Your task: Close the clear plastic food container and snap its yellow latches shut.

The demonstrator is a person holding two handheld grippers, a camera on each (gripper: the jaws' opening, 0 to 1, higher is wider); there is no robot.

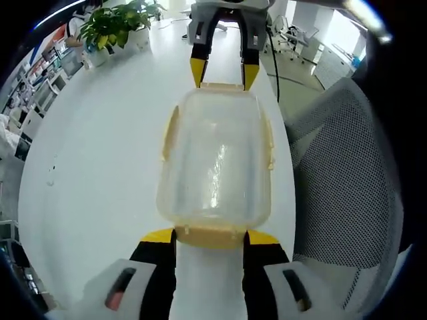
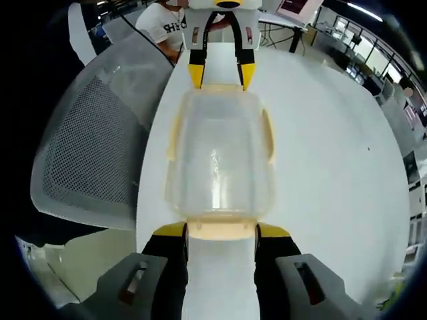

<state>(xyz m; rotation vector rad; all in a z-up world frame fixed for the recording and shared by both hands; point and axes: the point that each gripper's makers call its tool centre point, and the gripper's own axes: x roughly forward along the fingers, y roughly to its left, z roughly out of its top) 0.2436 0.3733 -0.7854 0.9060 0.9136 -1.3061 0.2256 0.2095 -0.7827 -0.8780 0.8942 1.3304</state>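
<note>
A clear plastic food container (image 1: 217, 160) (image 2: 219, 157) lies on the white table (image 1: 100, 167) (image 2: 333, 167) with its lid on. Pale yellow latches run along its sides (image 1: 169, 133) (image 2: 268, 137) and across both ends. My left gripper (image 1: 210, 237) (image 2: 220, 75) is open, and its yellow-tipped jaws straddle one end latch (image 1: 210, 233). At the opposite end my right gripper (image 2: 221, 233) (image 1: 224, 75) is open too, its jaws either side of the other end latch (image 2: 221, 229). I cannot tell whether the latches are snapped down.
A grey mesh chair (image 1: 347, 167) (image 2: 93, 147) stands right by the table edge next to the container. Potted plants (image 1: 117, 27) sit at the table's far end. A person in a white shirt (image 2: 160, 23) stands behind the left gripper. Office desks lie beyond.
</note>
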